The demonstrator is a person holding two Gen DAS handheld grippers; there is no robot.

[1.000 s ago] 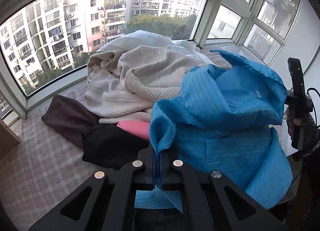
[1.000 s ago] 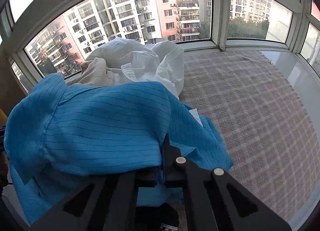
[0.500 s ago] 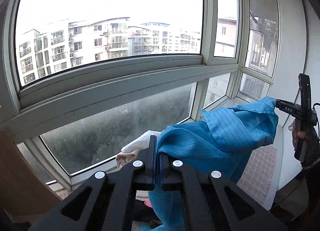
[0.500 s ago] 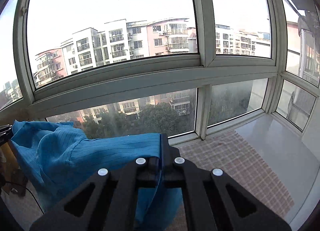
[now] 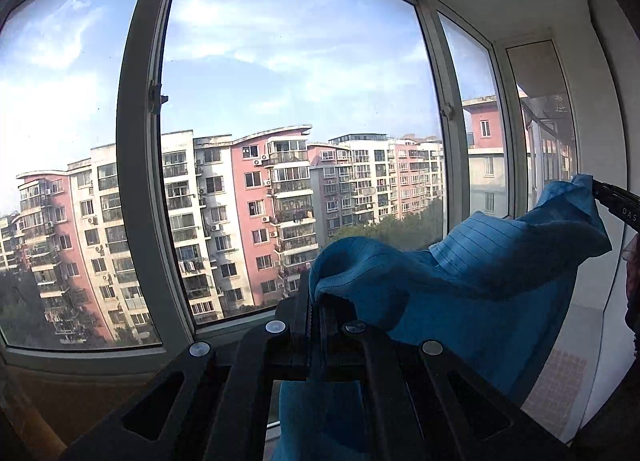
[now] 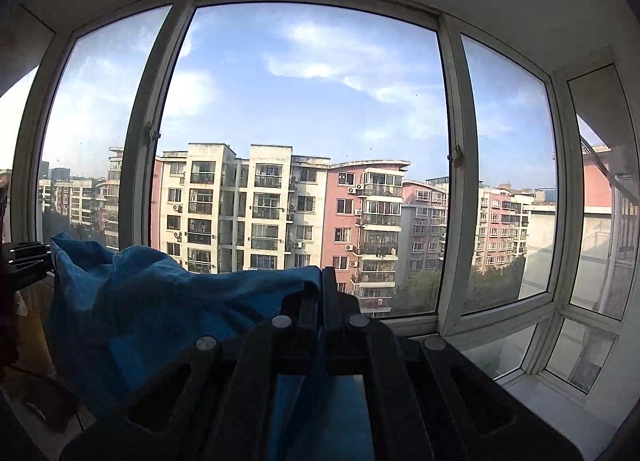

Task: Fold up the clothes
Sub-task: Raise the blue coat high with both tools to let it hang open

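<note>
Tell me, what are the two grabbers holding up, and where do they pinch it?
Both hold one blue striped garment. The left hand-held gripper pinches one top edge, the right hand-held gripper the other; which garment part cannot be told.

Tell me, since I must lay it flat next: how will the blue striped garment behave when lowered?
Probably floppy: the blue striped garment sags and creases between the left gripper and right gripper. Likely light, since two pinched edges hold it up. It may bunch unless kept taut.
</note>
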